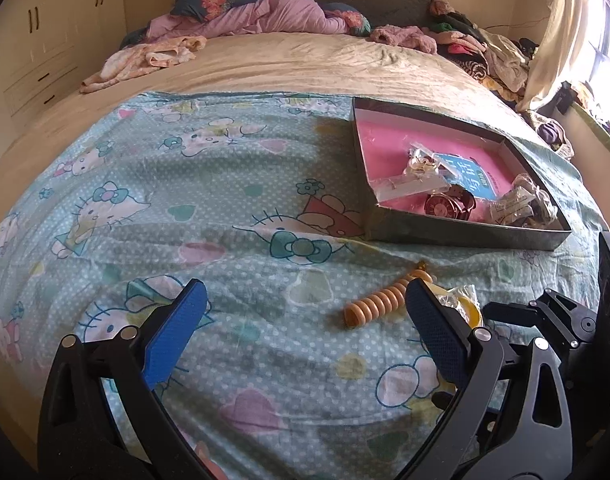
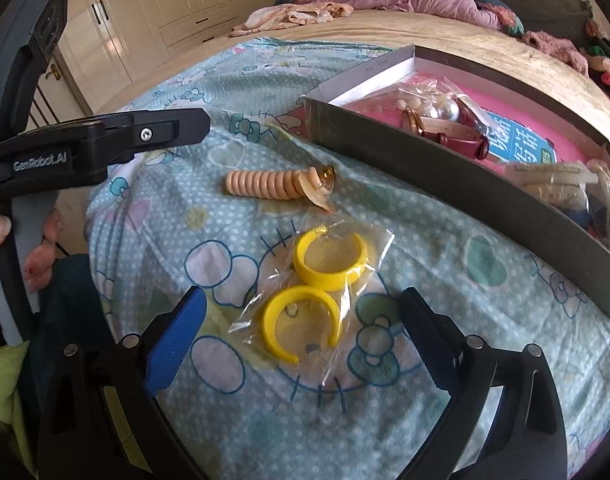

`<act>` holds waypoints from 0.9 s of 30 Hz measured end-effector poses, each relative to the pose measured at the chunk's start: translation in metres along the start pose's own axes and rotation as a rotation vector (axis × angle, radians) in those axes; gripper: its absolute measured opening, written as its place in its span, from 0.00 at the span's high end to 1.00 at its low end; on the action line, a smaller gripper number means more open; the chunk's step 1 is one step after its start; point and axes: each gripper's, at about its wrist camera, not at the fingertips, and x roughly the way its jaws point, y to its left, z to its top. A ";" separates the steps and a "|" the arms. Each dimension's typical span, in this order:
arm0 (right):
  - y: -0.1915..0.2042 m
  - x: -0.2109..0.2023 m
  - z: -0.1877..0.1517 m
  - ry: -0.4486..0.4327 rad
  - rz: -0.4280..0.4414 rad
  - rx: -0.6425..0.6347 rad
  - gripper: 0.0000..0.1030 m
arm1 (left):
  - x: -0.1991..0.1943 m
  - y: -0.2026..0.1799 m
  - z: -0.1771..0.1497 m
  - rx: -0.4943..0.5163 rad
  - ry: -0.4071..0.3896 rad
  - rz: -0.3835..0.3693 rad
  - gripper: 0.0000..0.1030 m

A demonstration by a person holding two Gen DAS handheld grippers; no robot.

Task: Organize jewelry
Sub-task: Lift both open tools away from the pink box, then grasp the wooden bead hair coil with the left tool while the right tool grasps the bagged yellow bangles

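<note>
1. Right gripper (image 2: pixel 305 312): jaws wide, holding nothing, low in the right wrist frame. The bagged yellow hoop earrings (image 2: pixel 317 296) lie on the bed sheet (image 2: pixel 445 320) between the blue pads, not touching either — likely lined up for a pinch.
2. Left gripper (image 1: pixel 305 308): jaws also wide and empty, bottom of the left wrist frame; probably standing by.
3. Beige coiled bracelet (image 2: pixel 265 185) lies mid-frame, beyond the earrings, apart from them (in the left view its far end is hidden behind the right pad).
4. Open box (image 2: pixel 445 178), upper right, already holds a red watch (image 1: pixel 445 206) and bagged pieces; presumably the destination.
</note>
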 end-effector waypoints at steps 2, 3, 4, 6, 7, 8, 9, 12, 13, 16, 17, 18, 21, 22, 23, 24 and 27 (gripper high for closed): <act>0.004 0.005 0.001 -0.010 -0.032 -0.037 0.12 | 0.005 -0.003 -0.002 0.016 0.009 -0.012 0.10; 0.006 0.008 0.000 -0.015 -0.052 -0.061 0.13 | 0.007 -0.005 -0.002 0.022 0.014 -0.017 0.11; 0.007 0.010 -0.001 -0.015 -0.065 -0.075 0.16 | 0.010 -0.007 -0.003 0.031 0.021 -0.023 0.12; 0.007 0.010 -0.003 -0.030 -0.082 -0.096 0.22 | 0.016 -0.011 -0.004 0.048 0.035 -0.034 0.13; 0.006 0.009 -0.005 -0.035 -0.086 -0.105 0.27 | 0.019 -0.013 -0.005 0.056 0.043 -0.041 0.14; 0.004 0.007 -0.006 -0.037 -0.090 -0.112 0.34 | 0.022 -0.015 -0.005 0.063 0.051 -0.049 0.14; 0.003 0.005 -0.009 -0.042 -0.092 -0.116 0.39 | 0.025 -0.017 -0.006 0.071 0.057 -0.058 0.15; -0.010 -0.003 -0.013 -0.045 -0.068 -0.105 0.50 | 0.035 -0.025 -0.008 0.097 0.084 -0.089 0.16; -0.015 -0.006 -0.013 -0.046 -0.061 -0.093 0.51 | 0.039 -0.026 -0.007 0.105 0.094 -0.098 0.18; -0.028 -0.018 -0.018 -0.055 -0.049 -0.058 0.53 | 0.049 -0.037 -0.009 0.145 0.117 -0.125 0.29; -0.033 -0.023 -0.019 -0.059 -0.048 -0.041 0.53 | 0.051 -0.040 -0.009 0.158 0.120 -0.123 0.32; -0.037 -0.026 -0.020 -0.063 -0.045 -0.027 0.54 | 0.053 -0.043 -0.009 0.172 0.122 -0.118 0.39; -0.053 -0.041 -0.024 -0.083 -0.043 0.023 0.61 | 0.057 -0.050 -0.010 0.198 0.122 -0.110 0.57; -0.057 -0.044 -0.025 -0.091 -0.043 0.034 0.61 | 0.056 -0.052 -0.011 0.204 0.121 -0.113 0.65; -0.059 -0.048 -0.025 -0.097 -0.049 0.040 0.61 | 0.055 -0.053 -0.011 0.206 0.116 -0.112 0.65; -0.063 -0.053 -0.026 -0.106 -0.053 0.049 0.62 | 0.053 -0.053 -0.011 0.208 0.115 -0.116 0.66; -0.068 -0.066 -0.027 -0.136 -0.041 0.063 0.62 | 0.040 -0.055 -0.012 0.194 0.093 -0.159 0.89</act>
